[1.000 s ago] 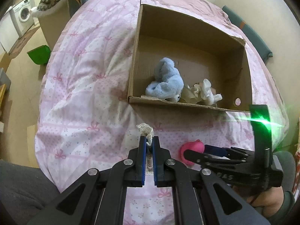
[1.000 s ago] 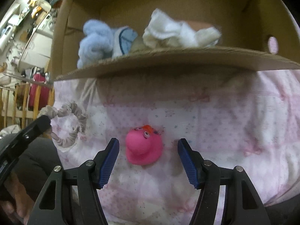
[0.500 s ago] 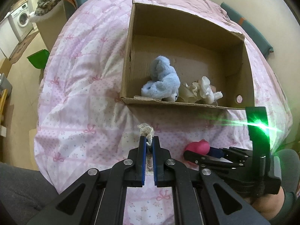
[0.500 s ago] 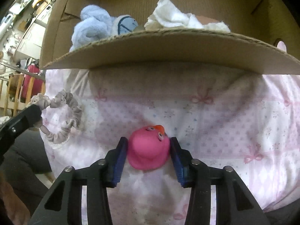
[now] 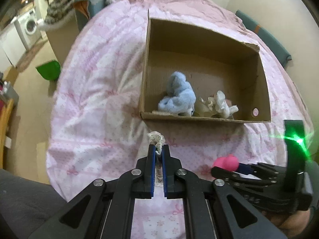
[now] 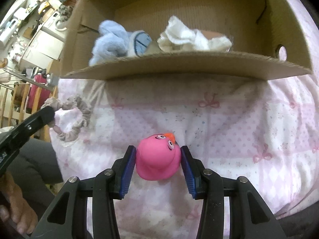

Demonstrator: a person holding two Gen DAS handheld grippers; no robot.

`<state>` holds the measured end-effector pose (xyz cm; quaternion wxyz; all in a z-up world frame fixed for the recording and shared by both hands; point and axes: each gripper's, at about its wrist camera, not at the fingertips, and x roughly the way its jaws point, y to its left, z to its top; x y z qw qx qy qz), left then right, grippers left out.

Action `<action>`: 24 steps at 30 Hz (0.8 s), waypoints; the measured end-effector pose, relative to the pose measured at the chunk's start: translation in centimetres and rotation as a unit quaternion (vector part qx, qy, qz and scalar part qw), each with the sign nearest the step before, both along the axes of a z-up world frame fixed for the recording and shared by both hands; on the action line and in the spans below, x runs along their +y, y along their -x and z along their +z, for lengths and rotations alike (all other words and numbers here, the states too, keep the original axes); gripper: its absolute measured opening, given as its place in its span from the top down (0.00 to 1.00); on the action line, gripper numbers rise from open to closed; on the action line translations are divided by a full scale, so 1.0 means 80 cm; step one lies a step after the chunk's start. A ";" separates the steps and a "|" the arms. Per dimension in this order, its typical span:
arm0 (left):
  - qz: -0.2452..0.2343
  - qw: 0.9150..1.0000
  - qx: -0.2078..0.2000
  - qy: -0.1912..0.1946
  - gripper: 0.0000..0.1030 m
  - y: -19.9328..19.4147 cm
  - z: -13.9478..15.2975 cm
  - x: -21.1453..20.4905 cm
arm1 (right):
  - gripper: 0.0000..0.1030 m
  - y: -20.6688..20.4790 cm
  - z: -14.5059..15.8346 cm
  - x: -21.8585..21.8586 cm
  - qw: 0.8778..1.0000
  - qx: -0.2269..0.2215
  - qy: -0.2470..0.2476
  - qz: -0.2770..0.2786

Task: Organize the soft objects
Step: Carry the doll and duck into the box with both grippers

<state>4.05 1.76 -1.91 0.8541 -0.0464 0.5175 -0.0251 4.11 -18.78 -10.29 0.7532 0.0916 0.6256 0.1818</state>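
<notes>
My left gripper (image 5: 157, 149) is shut on a beige scrunchie (image 5: 157, 137), held above the pink bedspread just short of the cardboard box (image 5: 205, 31). The scrunchie also shows in the right wrist view (image 6: 73, 119), hanging from the left gripper's tip (image 6: 46, 112). My right gripper (image 6: 158, 151) is shut on a pink rubber duck (image 6: 157, 159), lifted off the bedspread in front of the box's near wall (image 6: 179, 67). The duck also shows in the left wrist view (image 5: 227, 162). Inside the box lie a blue plush toy (image 5: 177, 97) and a white cloth (image 5: 219, 103).
The box sits on a bed with a pink patterned cover (image 5: 95, 91). A green bin (image 5: 48, 71) and a washing machine (image 5: 30, 25) stand on the floor to the left. A dark teal cushion (image 5: 263, 35) lies along the wall at the right.
My right gripper closed on the pink duck and lifted it off the bedspread. My left gripper, still holding the scrunchie, rose and drew slightly back from the box.
</notes>
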 end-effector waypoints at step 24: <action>-0.024 0.993 -0.117 0.021 0.94 -0.056 0.131 -0.010 | 0.54 -0.025 0.189 -0.072 0.982 -0.165 -0.081 -0.046</action>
